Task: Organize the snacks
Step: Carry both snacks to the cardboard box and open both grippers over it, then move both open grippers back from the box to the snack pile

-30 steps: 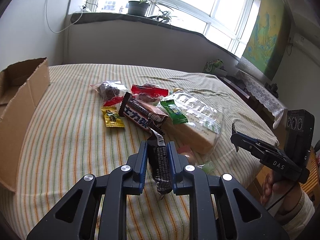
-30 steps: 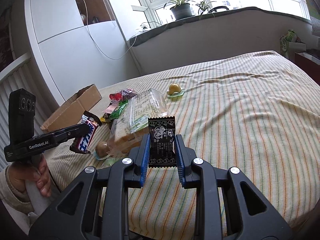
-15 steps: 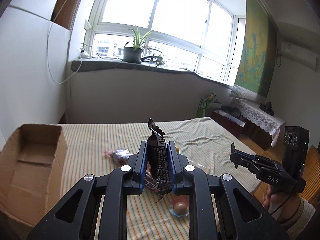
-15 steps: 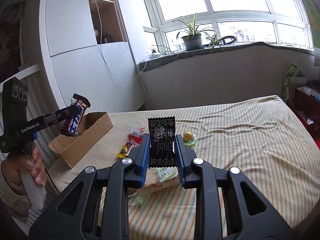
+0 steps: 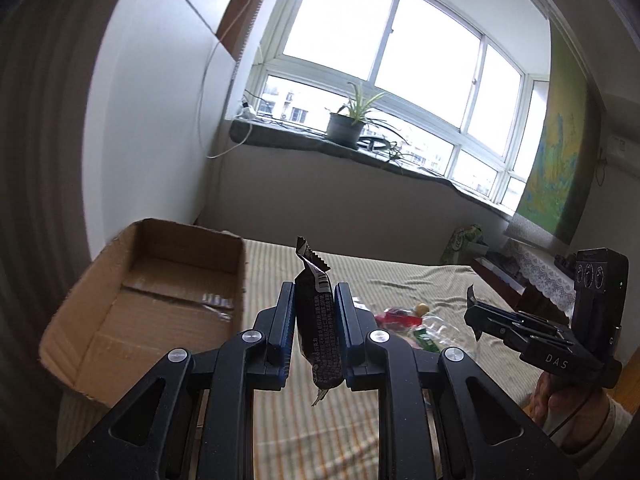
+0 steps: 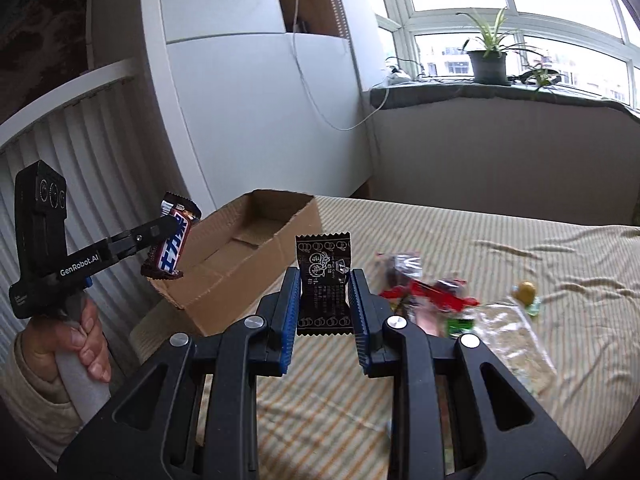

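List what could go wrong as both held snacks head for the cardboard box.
1. The chocolate bar is pinched near one end by the left gripper; it could swing or slip out before the cardboard box.
2. The right gripper holds the thin black packet by its edges; it may buckle and drop onto the striped cloth.

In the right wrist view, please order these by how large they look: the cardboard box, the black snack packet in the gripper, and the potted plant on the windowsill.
1. cardboard box
2. black snack packet and potted plant look about alike; the packet is much nearer the camera, so I do not rank them.
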Available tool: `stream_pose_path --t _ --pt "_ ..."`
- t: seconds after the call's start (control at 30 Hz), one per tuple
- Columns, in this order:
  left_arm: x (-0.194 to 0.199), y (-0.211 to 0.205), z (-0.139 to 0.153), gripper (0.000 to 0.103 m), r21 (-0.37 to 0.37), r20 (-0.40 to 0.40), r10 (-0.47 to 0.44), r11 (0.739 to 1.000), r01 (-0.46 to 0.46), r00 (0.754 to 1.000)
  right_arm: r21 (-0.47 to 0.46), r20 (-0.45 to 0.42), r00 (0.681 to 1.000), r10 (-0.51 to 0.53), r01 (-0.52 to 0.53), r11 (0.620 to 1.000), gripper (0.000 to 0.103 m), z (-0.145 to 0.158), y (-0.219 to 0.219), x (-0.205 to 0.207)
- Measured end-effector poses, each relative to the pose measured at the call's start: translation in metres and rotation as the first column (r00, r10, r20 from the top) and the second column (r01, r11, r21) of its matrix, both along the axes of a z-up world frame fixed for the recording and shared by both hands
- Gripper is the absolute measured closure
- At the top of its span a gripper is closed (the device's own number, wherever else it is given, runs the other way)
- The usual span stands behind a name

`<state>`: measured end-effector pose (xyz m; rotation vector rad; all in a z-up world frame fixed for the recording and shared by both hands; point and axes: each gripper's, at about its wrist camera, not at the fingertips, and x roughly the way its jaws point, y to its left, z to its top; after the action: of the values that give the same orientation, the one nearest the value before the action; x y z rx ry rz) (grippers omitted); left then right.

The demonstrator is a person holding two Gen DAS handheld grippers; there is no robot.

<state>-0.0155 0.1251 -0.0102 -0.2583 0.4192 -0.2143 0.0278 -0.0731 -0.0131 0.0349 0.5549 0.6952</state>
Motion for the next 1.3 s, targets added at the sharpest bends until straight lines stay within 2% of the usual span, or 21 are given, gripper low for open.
stream_pose_path --t 0.23,0.47,0.5,0.53,0.6,0.63,0.67,0.7,0.77,0.8,0.93,1.1,1.2,1.3 --pt "-0.015 0.071 -0.013 0.086 -0.001 -0.026 0.163 0.987 -0.163 0.986 0.008 -0.029 0.983 0.179 -0.179 0.984 0.078 -0.003 0.106 0.015" --pt "-0.010 0.094 -0.021 0.086 -0.011 -0.047 0.194 0.981 -0.195 0.980 -0.029 -0.032 0.976 0.217 -0.218 0.976 0.077 -0.013 0.156 0.027" --pt "-0.008 0.097 -0.023 0.086 -0.012 -0.052 0.190 0.981 -0.191 0.980 -0.056 -0.058 0.976 0.209 -0.213 0.976 0.067 -0.020 0.160 0.032" --pt "-0.005 0.097 -0.026 0.085 -0.009 -0.064 0.183 0.983 -0.184 0.981 -0.067 -0.076 0.979 0.189 -0.194 0.979 0.051 -0.026 0.160 0.035" --pt "-0.003 0.098 -0.032 0.084 0.009 -0.089 0.195 0.981 -0.195 0.977 -0.056 -0.083 0.985 0.152 -0.157 0.986 0.041 -0.032 0.151 0.031" --pt "-0.003 0.100 -0.034 0.082 0.013 -0.093 0.215 0.977 -0.215 0.972 -0.059 -0.079 0.987 0.142 -0.147 0.987 0.040 -0.034 0.147 0.027" --pt "-0.005 0.103 -0.036 0.066 0.014 -0.101 0.235 0.972 -0.234 0.967 -0.070 -0.066 0.990 0.128 -0.133 0.989 0.040 -0.036 0.143 0.021" --pt "-0.009 0.105 -0.037 0.040 0.015 -0.104 0.255 0.967 -0.255 0.961 -0.083 -0.049 0.992 0.115 -0.119 0.989 0.036 -0.038 0.138 0.016" --pt "-0.020 0.110 -0.036 0.025 0.010 -0.083 0.298 0.954 -0.299 0.951 -0.107 -0.008 0.995 0.101 -0.101 0.989 0.028 -0.040 0.134 0.000" --pt "-0.024 0.111 -0.035 0.025 0.004 -0.079 0.309 0.951 -0.310 0.948 -0.112 0.014 0.995 0.096 -0.094 0.989 0.025 -0.040 0.136 -0.004" --pt "-0.033 0.112 -0.028 0.025 -0.020 -0.086 0.313 0.949 -0.316 0.946 -0.074 0.081 0.994 0.078 -0.072 0.995 0.024 -0.028 0.130 -0.023" --pt "-0.043 0.107 -0.015 0.024 -0.011 -0.063 0.327 0.945 -0.328 0.943 -0.045 0.071 0.992 0.103 -0.100 0.994 0.022 -0.017 0.123 -0.031" --pt "-0.051 0.100 -0.008 0.023 -0.003 -0.049 0.333 0.943 -0.334 0.942 -0.062 0.083 0.994 0.075 -0.070 0.996 0.009 -0.017 0.114 -0.039" --pt "-0.055 0.092 -0.004 0.023 0.007 -0.049 0.333 0.943 -0.333 0.942 -0.054 0.080 0.996 0.050 -0.045 0.998 0.008 -0.020 0.097 -0.045"
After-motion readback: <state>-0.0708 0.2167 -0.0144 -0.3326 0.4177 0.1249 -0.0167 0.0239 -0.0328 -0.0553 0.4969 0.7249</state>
